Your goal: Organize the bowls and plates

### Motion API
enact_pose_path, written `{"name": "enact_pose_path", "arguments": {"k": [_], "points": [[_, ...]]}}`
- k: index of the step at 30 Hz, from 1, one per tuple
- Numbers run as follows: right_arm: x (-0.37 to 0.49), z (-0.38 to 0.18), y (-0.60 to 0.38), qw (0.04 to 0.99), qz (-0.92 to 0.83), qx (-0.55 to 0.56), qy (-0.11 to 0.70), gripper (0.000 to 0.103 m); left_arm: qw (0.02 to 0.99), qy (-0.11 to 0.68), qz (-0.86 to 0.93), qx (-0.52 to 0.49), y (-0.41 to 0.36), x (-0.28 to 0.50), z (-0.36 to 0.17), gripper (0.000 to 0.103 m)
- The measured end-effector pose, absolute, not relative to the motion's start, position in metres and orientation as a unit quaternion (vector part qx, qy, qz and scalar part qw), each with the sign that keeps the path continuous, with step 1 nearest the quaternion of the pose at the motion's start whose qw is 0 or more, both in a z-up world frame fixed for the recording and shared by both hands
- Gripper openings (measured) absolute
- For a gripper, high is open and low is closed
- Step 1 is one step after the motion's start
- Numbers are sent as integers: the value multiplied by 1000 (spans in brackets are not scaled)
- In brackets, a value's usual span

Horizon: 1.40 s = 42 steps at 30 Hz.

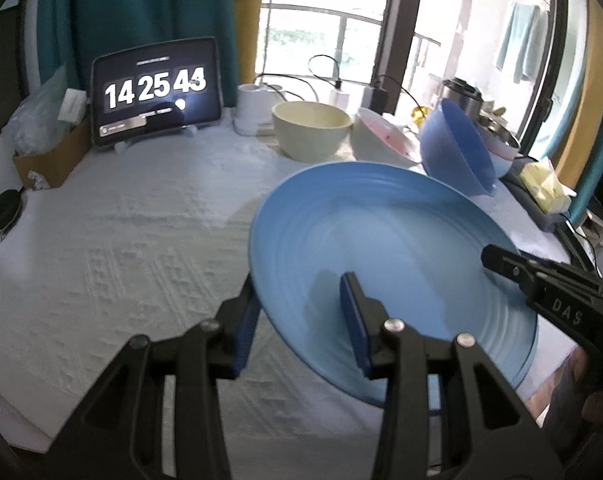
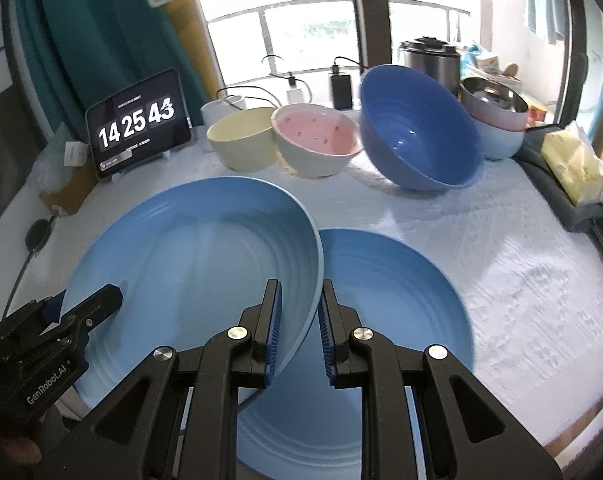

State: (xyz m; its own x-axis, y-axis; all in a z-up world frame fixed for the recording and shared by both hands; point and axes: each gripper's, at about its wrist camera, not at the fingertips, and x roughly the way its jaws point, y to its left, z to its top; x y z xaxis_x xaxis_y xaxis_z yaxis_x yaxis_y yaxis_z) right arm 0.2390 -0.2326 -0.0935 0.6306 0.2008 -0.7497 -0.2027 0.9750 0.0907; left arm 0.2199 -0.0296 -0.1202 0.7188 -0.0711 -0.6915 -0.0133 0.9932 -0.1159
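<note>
A light blue ridged plate (image 1: 381, 248) (image 2: 189, 252) is held tilted above the table. My left gripper (image 1: 297, 328) straddles its left rim, one finger on each side, and appears shut on it; it also shows in the right wrist view (image 2: 89, 312). My right gripper (image 2: 299, 332) straddles the plate's right rim with a small gap, jaws apart; it also shows in the left wrist view (image 1: 501, 260). A second blue plate (image 2: 389, 312) lies flat underneath. At the back stand a cream bowl (image 2: 241, 140), a pink-lined bowl (image 2: 317, 140) and a tilted dark blue bowl (image 2: 417, 132).
A tablet clock (image 2: 137, 124) stands at the back left beside a cardboard box (image 1: 49, 156). Stacked bowls (image 2: 497, 120), a cooker (image 2: 433, 60) and a tissue pack (image 2: 577, 164) crowd the back right. Cables and chargers (image 2: 341, 84) lie by the window. A white textured cloth (image 1: 121, 248) covers the table.
</note>
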Motion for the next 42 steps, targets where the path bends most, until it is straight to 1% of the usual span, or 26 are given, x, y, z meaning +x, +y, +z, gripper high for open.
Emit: {"name": "enact_pose_path", "arguments": {"k": [11,24,28,31,34,36,38,39,42], "points": [[232,-98,-280,904,88,23,418,20,921,386,-41,-31,-76,222,-125,41],[226,-107,-318,900,75,40,427,20,910,410,-58,-17,-107,226,-138,41],[226,-110,-326,899,67,47,431,20,903,426,-58,-6,-114,230,-146,42],[225,-110,-328,899,65,50,430,20,903,426,-59,-1,-116,230,-146,45],[226,-109,-330,900,61,51,429,21,902,427,-64,-5,-114,229,-144,45],[225,-107,-331,902,60,52,425,26,904,424,-60,-4,-111,227,-141,46],[224,-102,-331,905,59,49,418,29,907,418,-54,-6,-107,226,-138,46],[224,-101,-331,906,58,48,416,33,908,416,-50,-7,-105,226,-136,46],[224,-101,-333,907,55,49,414,37,912,409,-34,-15,-95,227,-133,46]]}}
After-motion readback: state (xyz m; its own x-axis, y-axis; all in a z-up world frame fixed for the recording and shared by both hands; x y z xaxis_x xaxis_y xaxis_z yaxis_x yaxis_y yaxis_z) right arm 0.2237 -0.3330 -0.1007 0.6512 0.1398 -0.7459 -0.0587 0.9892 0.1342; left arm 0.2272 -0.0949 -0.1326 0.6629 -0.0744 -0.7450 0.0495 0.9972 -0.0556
